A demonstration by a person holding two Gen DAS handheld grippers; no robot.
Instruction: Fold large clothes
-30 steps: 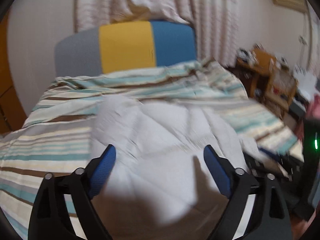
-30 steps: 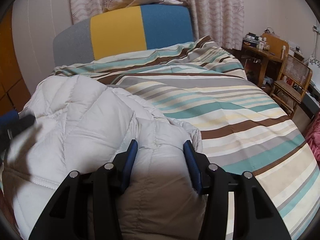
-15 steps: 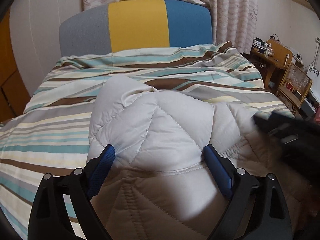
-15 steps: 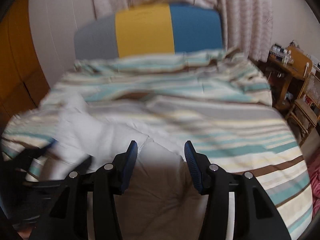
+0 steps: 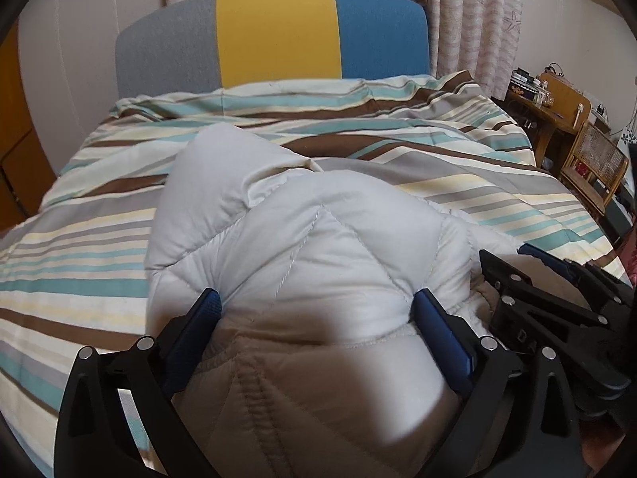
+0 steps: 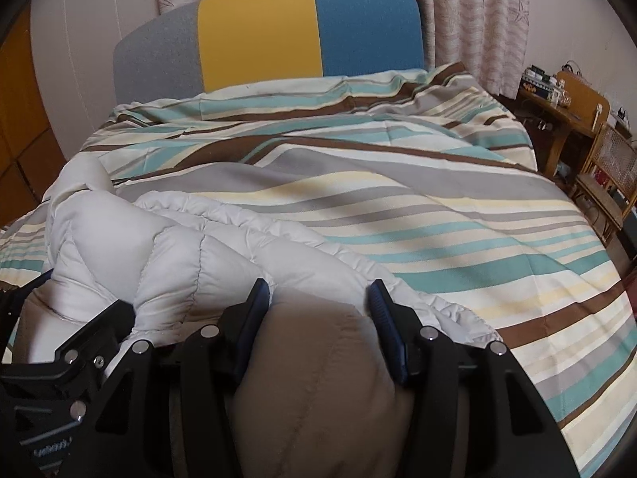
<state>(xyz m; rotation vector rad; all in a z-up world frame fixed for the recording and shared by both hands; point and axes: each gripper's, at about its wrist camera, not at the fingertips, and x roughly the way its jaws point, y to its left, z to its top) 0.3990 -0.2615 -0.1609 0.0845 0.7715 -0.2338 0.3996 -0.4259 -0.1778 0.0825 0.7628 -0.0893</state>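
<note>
Both hands are drifting lower and their jaws have just been opening, easing off the folded bundle.
You are letting the left gripper (image 5: 316,306) spread wide and the right gripper (image 6: 318,298) loosen around the white puffer jacket (image 5: 302,239) lying at six o'clock on the bed (image 5: 458,195); keep releasing evenly so the fold stays flat.

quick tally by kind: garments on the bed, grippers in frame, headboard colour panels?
Garments: 1, a white quilted jacket lying on the striped bedspread
Grippers: 2, the left gripper and the right gripper, both astride the jacket, jaws just opening
Headboard colour panels: 3, grey, yellow, blue
Total: 6
</note>
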